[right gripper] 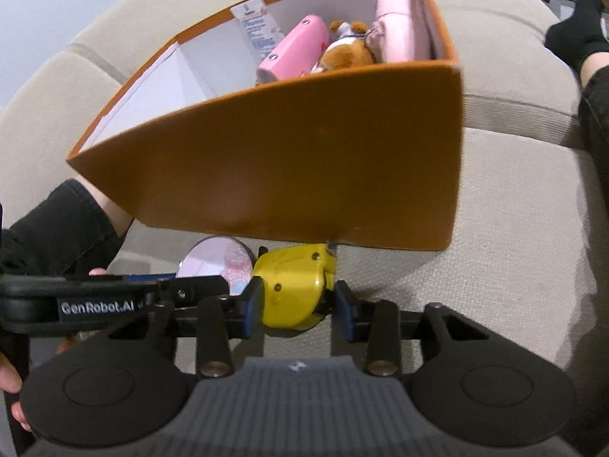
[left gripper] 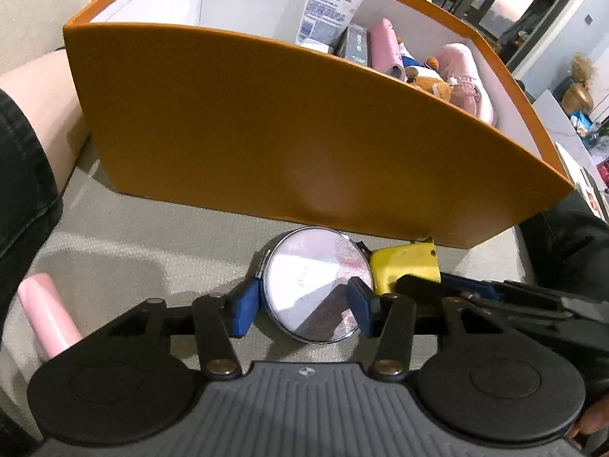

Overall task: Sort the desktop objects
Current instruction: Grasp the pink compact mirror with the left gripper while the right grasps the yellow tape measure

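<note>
Left wrist: left claw (left gripper: 302, 306) straddles mirror (left gripper: 316, 282), touching orange box (left gripper: 266, 133) base.

your left gripper (left gripper: 304, 306) and right gripper (right gripper: 298, 304) look alike: black linkage arms with brass-coloured rivets, blue pads, two round black discs flanking a ribbed grey housing. white "genrobot.ai" lettering marks the left one's side. you wear a black sleeve (right gripper: 57, 224) and black sock (right gripper: 578, 30).
</note>
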`<move>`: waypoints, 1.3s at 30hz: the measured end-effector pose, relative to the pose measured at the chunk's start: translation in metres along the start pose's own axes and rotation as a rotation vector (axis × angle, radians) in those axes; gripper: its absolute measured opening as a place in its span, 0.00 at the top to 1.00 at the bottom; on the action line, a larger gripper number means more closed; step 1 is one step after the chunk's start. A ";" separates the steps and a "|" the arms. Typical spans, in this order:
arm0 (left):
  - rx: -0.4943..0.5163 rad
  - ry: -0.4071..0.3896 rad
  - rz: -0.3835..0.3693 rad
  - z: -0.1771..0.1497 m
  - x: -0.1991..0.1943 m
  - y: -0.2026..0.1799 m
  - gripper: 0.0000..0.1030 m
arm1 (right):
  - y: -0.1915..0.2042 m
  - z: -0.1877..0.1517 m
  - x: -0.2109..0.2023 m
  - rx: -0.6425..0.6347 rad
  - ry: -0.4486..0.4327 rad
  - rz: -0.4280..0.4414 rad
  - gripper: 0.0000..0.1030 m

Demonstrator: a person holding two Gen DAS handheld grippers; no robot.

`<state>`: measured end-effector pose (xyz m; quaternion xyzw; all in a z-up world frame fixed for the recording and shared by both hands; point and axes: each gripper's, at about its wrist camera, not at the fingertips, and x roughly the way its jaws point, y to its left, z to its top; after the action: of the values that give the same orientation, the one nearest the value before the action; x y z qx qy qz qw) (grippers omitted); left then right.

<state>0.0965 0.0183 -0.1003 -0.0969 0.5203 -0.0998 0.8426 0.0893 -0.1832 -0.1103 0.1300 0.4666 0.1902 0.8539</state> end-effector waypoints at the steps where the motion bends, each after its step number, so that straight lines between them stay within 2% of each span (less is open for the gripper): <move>1: 0.001 -0.013 0.005 -0.001 -0.002 0.001 0.51 | -0.001 0.000 -0.002 0.006 -0.004 0.000 0.65; 5: -0.003 -0.052 -0.004 -0.002 -0.014 0.004 0.68 | 0.000 -0.001 -0.011 0.002 -0.020 -0.018 0.69; 7: 0.009 -0.076 -0.009 -0.003 -0.021 0.004 0.74 | 0.002 -0.001 -0.020 -0.008 -0.050 -0.019 0.77; 11: 0.030 -0.109 -0.041 -0.004 -0.033 0.002 0.81 | 0.003 0.000 -0.029 -0.022 -0.062 -0.003 0.79; 14: 0.057 -0.128 -0.074 -0.005 -0.042 -0.003 0.83 | 0.001 -0.001 -0.034 -0.003 -0.071 0.014 0.80; 20: 0.109 -0.141 -0.131 -0.005 -0.045 -0.019 0.84 | 0.006 -0.002 -0.040 0.030 -0.065 0.100 0.84; 25: 0.103 -0.117 -0.106 -0.005 -0.035 -0.019 0.84 | 0.015 -0.005 -0.035 -0.009 -0.067 0.074 0.84; 29: 0.088 -0.129 -0.126 -0.007 -0.035 -0.014 0.84 | 0.015 -0.005 -0.032 -0.009 -0.067 0.075 0.82; 33: 0.101 -0.117 -0.160 -0.008 -0.031 -0.019 0.84 | 0.017 -0.005 -0.032 -0.027 -0.072 0.054 0.76; 36: 0.108 -0.120 -0.138 -0.008 -0.028 -0.022 0.84 | 0.016 -0.004 -0.033 -0.028 -0.076 0.035 0.71; 39: 0.107 -0.124 -0.131 -0.008 -0.027 -0.022 0.83 | 0.016 -0.005 -0.033 -0.041 -0.073 0.035 0.70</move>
<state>0.0760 0.0037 -0.0749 -0.0919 0.4537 -0.1763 0.8687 0.0654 -0.1837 -0.0816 0.1274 0.4289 0.2095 0.8694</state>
